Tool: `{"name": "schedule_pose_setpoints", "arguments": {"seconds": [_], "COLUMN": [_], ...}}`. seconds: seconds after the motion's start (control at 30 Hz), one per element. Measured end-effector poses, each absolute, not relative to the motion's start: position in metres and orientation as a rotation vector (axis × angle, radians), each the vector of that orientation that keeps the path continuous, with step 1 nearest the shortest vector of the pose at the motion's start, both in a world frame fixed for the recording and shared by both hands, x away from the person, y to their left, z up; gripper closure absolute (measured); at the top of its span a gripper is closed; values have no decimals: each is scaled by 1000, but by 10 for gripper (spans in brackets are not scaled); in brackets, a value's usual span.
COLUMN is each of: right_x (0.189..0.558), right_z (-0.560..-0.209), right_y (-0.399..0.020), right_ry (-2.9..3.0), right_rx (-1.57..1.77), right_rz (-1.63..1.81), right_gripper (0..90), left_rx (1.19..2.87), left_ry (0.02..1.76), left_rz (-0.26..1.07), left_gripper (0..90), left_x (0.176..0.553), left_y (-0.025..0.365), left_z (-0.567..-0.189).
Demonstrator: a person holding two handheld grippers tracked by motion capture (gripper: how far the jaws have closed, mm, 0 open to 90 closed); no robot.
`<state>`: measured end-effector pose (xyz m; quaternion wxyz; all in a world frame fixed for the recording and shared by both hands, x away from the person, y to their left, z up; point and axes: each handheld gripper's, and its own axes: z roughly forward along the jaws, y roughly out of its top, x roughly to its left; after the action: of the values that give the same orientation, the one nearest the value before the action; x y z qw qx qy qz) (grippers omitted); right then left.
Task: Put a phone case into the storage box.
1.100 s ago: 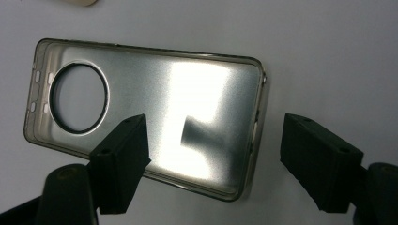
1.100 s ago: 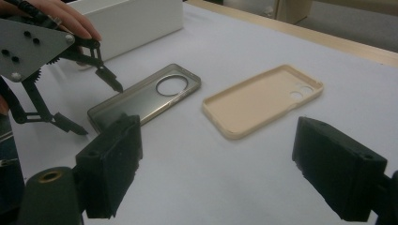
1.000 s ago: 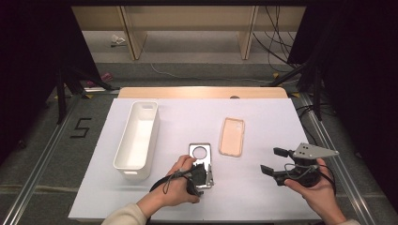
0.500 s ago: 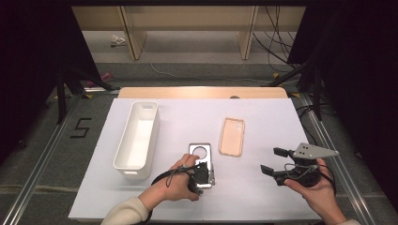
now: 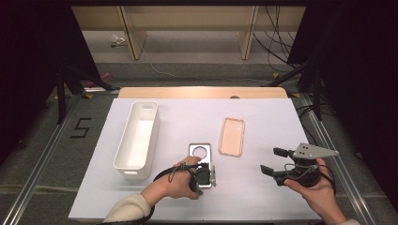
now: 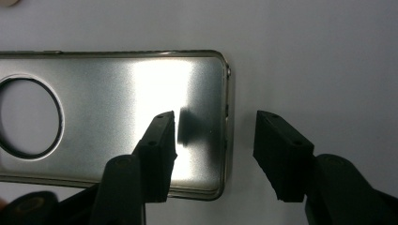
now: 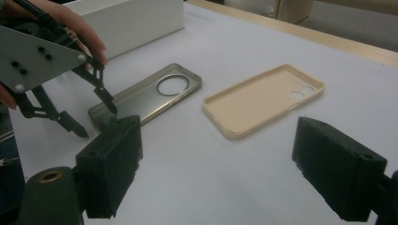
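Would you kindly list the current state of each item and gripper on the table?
White rectangular plastic bin: upright, empty.
Silver metal phone case: flat, fingers straddling its end edge.
Beige soft phone case: flat, hollow side up, untouched.
Left gripper: open, over the silver case.
Right gripper: open, holding nothing.

We record a white table (image 5: 263, 117); 1 white bin (image 5: 137, 136); 1 silver, brushed-metal phone case (image 6: 141, 93) with a dark-rimmed round opening; 1 plain peach phone case (image 7: 263, 101). Left gripper (image 6: 213, 150) and right gripper (image 7: 216, 173): black jaws, and a grey plate (image 5: 312, 151) on the right one.
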<state>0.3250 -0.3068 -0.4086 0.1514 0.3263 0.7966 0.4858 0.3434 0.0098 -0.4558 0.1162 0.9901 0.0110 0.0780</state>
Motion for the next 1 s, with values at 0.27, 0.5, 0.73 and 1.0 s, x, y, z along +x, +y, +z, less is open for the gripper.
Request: {"name": "schedule_pose_setpoints", "arguments": {"seconds": [0.27, 0.5, 0.73, 1.0], "right_x": [325, 325, 325, 325], "right_z": [-409, -409, -409, -409], "right_y": [-307, -307, -307, -307], "right_ry": [2288, 2288, 2288, 2287], "right_rx": [937, 939, 939, 938], "right_rz": [1394, 1393, 1393, 1394], "right_gripper": [174, 174, 174, 174], "left_rx": [2926, 2943, 2971, 2988], "left_ry": [7, -10, -21, -16], "left_rz": [193, 155, 110, 119], "left_gripper": [556, 627, 690, 741], "left_x": [347, 351, 353, 356], "left_y": [5, 1, 0, -1], "left_z": [-456, -455, -455, -455]}}
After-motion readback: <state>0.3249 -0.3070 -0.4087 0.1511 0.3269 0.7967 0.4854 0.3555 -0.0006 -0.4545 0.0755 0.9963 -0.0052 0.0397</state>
